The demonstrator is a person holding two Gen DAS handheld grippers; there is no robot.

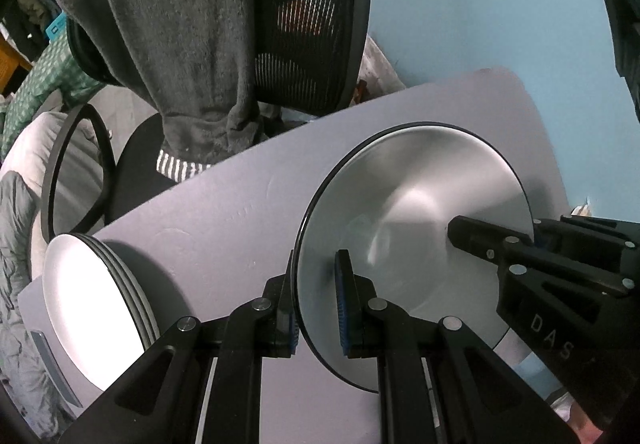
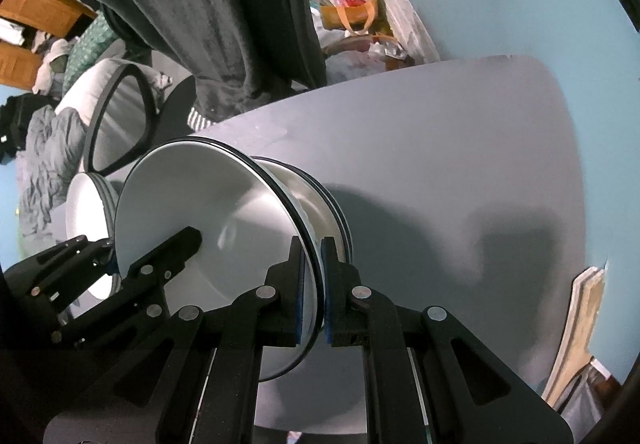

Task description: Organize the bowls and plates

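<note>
Hand-held grippers, left [image 1: 318,304] and right [image 2: 311,290], clenched on one bowl [image 1: 412,228] over worktop [image 1: 224,204]; uneven release risks tipping.

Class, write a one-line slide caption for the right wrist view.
Both grippers clamp opposite rims of a plate above stacked bowls.

Blue wall [image 1: 480,4], mesh office chair [image 1: 312,24] draped with grey garment [image 1: 168,44], grey table [image 1: 224,212]
</note>
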